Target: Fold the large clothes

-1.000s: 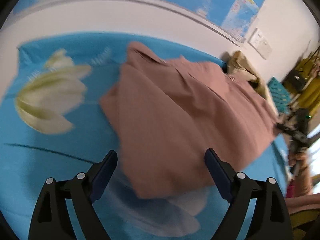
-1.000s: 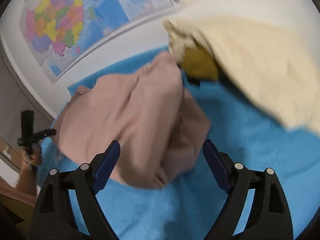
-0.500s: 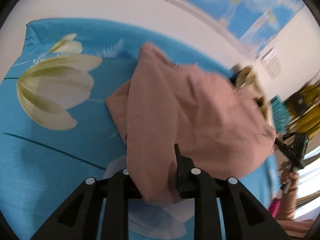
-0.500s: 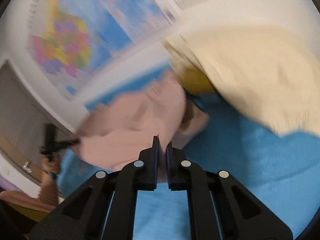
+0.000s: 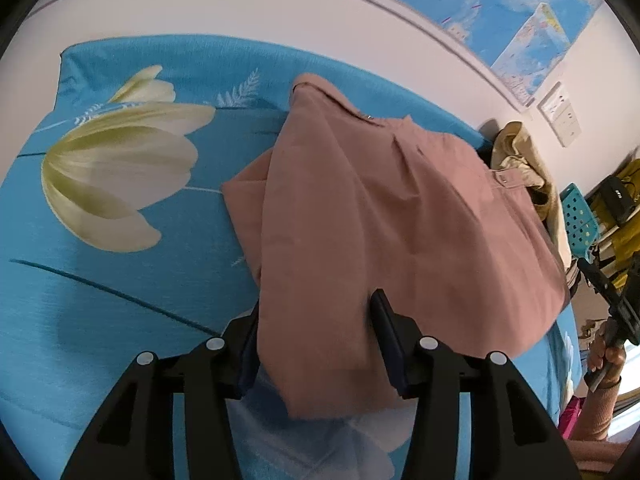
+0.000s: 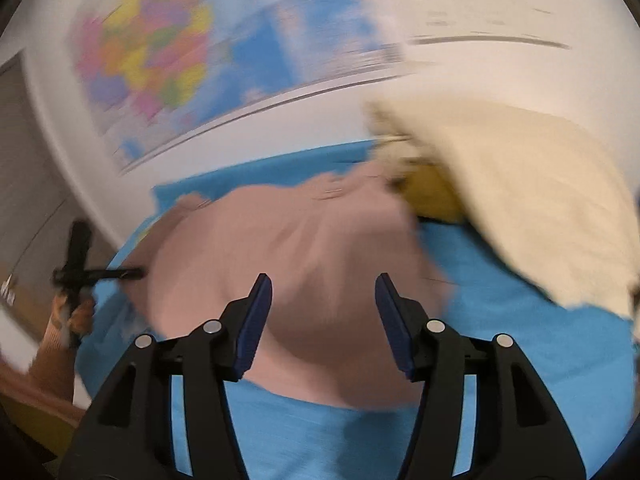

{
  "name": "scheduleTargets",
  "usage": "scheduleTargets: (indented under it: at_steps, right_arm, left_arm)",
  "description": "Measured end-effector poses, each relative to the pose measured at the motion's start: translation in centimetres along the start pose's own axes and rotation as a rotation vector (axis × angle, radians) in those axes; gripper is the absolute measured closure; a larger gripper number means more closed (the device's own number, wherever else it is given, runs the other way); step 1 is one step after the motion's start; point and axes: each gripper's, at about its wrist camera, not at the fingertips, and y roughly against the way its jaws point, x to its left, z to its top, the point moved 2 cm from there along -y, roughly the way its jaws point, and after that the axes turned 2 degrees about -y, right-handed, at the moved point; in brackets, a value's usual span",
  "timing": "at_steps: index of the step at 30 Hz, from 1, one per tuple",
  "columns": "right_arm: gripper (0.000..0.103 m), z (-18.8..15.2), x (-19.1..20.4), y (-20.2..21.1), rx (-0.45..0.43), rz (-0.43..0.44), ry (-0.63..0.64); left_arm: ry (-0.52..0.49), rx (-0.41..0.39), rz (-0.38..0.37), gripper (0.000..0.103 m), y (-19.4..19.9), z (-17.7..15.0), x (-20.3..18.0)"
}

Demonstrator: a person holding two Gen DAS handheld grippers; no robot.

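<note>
in the left wrist view the pink garment (image 5: 400, 216) is lying across the middle of the frame on the blue flowered sheet (image 5: 120, 280), its long axis running from the upper centre, where a waistband-like edge is showing, down toward the lower centre. its near corner is sitting right between the fingers of the left gripper (image 5: 316, 344), which is pointing steeply down at the bed. those jaws have just been opening and are standing about half apart; the cloth is filling the gap between them, and it is looking slack rather than pinched, though the left finger is partly hidden behind the fabric. at the far right edge of this view the right gripper (image 5: 616, 304) is showing small, beyond the garment's other near corner.

in the right wrist view, which is blurring, the same garment (image 6: 304, 264) is spreading from the centre toward the left, with a cream garment (image 6: 520, 200) bunching at the upper right. the right gripper (image 6: 324, 320) has just been opening too; its jaws are half apart over the hem, gripping nothing. both hands are sitting at the near hem, so either is equally placed for the next fold.
</note>
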Motion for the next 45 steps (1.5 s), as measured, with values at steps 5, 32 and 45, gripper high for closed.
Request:
scheduleTargets:
  at_steps: [5, 32, 45]
  right_arm:
    - [0.052, -1.0, -1.7, -7.8, 0.164, -0.068, -0.008]
    - [0.038, 1.4, 7.4, -14.5, 0.218, -0.024, 0.181]
    - [0.022, 0.2, 17.7, -12.0, 0.15, 0.085, 0.503]
  left_arm:
    - [-0.001, -0.013, 0.049, 0.051, -0.3, 0.2, -0.1]
    - [-0.084, -0.068, 0.216, 0.038, 0.1, -0.6, -2.2]
    - [-0.061, -0.081, 0.221, 0.034, 0.8, -0.8, -1.9]
